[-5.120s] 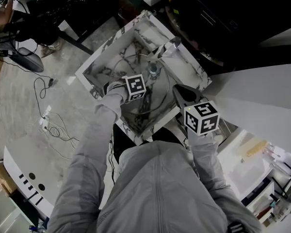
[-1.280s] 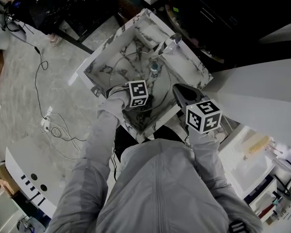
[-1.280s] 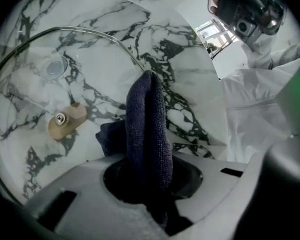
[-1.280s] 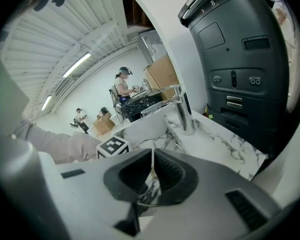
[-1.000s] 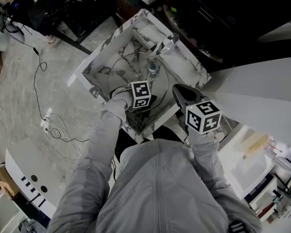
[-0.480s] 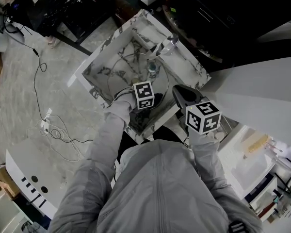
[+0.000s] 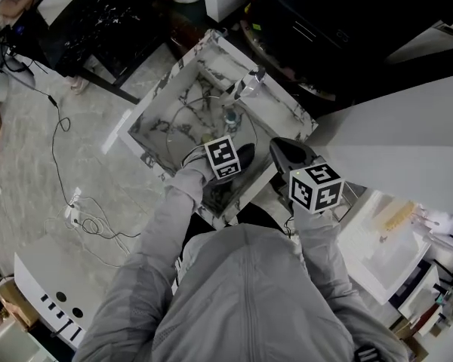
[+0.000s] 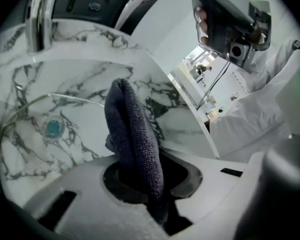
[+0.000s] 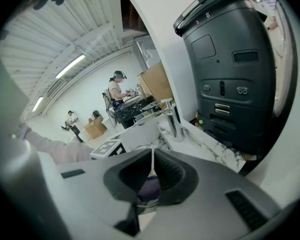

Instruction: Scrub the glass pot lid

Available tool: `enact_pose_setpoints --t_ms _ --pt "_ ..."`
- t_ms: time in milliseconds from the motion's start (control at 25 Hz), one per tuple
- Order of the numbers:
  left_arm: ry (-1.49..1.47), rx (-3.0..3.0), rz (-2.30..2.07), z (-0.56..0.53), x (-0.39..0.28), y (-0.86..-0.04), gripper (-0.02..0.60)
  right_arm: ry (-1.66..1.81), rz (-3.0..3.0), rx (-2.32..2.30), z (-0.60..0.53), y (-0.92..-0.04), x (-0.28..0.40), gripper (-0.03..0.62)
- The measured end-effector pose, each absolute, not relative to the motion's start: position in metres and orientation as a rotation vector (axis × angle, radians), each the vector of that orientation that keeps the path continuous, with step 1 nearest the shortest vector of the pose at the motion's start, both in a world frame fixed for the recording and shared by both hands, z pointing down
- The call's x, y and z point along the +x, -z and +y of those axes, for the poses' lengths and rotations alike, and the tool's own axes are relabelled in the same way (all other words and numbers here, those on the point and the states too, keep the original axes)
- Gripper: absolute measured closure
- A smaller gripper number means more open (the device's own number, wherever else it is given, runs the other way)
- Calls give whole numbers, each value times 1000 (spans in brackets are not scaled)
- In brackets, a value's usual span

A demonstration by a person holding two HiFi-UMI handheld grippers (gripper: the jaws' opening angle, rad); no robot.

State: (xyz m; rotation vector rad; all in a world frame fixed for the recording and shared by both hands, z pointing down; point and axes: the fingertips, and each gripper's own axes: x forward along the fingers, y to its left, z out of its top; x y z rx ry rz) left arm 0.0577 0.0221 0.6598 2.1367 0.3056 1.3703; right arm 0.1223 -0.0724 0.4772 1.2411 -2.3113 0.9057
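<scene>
The lid point(image 7: 198, 123) lay flat in the marble sink point(image 7: 160, 80). Your left claw point(image 8: 145, 181) was clamped on a dark cloth point(image 8: 132, 134) over the sink's near side. It sat nearer your right claw point(image 9: 152, 166) than it had five seconds before. The right claw's jaws were together, just outside the sink's near corner. A black machine point(image 9: 225, 59) beyond it bore an "8".

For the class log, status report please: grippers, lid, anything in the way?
Left gripper shut on cloth, over sink. Right gripper shut on lid rim. Cloth contact unclear. Nothing blocking.
</scene>
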Motion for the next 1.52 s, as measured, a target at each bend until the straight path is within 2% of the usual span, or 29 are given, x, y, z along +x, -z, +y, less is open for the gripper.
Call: enact_pose_setpoints --t_ms 320,720,1520 --pt "-1185 2424 -44 -27 46 -608 515 -839 -2252 1451 -69 -446 127 559" --pt "-908 2633 -379 -83 -17 -517 515 -707 -2232 1542 -53 -411 72 559" --pt "-609 3083 -589 -120 -101 -340 515 -225 -2241 1707 -60 -293 -8 559"
